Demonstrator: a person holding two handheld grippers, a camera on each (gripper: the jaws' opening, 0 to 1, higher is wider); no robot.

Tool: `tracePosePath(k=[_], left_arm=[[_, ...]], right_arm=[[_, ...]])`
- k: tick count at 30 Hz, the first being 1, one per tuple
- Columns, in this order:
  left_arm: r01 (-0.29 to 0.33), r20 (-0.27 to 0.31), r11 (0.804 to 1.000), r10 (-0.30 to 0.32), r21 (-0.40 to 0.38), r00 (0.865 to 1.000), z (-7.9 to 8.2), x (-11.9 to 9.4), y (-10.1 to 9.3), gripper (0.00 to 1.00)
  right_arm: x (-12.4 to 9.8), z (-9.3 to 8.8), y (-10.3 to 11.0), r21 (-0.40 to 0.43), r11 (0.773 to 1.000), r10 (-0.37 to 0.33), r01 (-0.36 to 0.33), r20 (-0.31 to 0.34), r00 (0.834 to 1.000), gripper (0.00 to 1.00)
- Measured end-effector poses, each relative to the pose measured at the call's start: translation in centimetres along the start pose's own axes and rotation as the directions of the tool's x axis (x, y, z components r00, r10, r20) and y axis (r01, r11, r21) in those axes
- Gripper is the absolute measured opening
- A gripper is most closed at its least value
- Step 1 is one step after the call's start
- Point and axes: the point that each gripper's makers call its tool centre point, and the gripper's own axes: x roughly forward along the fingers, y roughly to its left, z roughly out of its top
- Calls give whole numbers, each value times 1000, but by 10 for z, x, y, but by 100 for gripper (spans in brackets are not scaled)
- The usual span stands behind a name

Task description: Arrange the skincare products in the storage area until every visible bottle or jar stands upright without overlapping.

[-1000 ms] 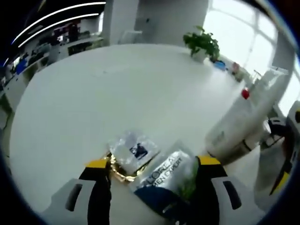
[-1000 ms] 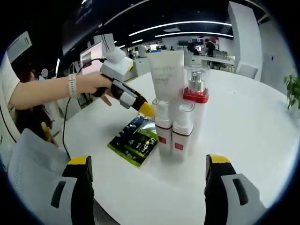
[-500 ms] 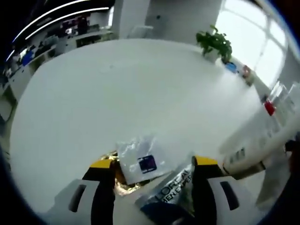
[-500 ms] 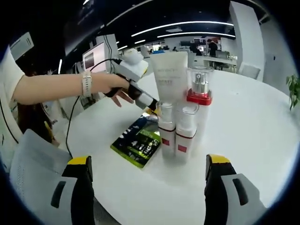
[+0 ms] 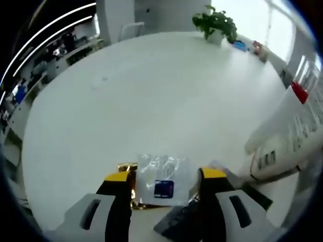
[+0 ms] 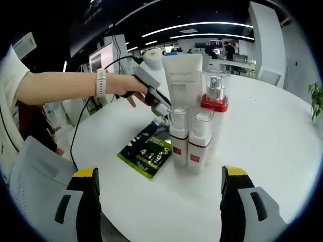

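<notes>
Left gripper view looks down along the left gripper, whose yellow-tipped jaws stand on either side of a clear sachet with a dark blue label; whether they already pinch it or only bracket it I cannot tell. The sachet lies flat on the round white table, near the edge closest to the camera, with a gold foil packet peeking out under its left side and a dark packet corner just below. To the right of the jaws, the white tube and the red-capped bottle rise at the table's right side.

In the right gripper view the right gripper hangs with its jaws spread wide and nothing between them, well back from the cluster. That cluster stands upright toward the middle of the table: the tall white tube behind, the red-capped bottle beside it, and two small pump bottles in front, touching one another. A green and black sachet lies flat just left of the small bottles. The hand with the left gripper reaches in behind that sachet.

The relation that matters: the flat packets lie directly ahead of and between the left jaws, with the standing group close on that gripper's right. The left arm is clearly the nearer one; lifting a packet clear probably needs care not to brush the tube
</notes>
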Motion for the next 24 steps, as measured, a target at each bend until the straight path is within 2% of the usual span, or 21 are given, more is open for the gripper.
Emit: tracePosePath(k=[6,15,24], left_arm=[[4,-35,997,-2,75,999,-6,-5,-1,43],[23,-59,994,-17,110,998,-6,-7,-7,39],[21,-80,992,-12,123,997,-7,-6,0,37]], right_arm=[[0,0,0,-3,1000,2,-2,0,1000,100],[0,-1,1,-31,1000,1,-2,-11,1000,100],[0,-1,3,-34,999,11,-11,-14,1000,100]])
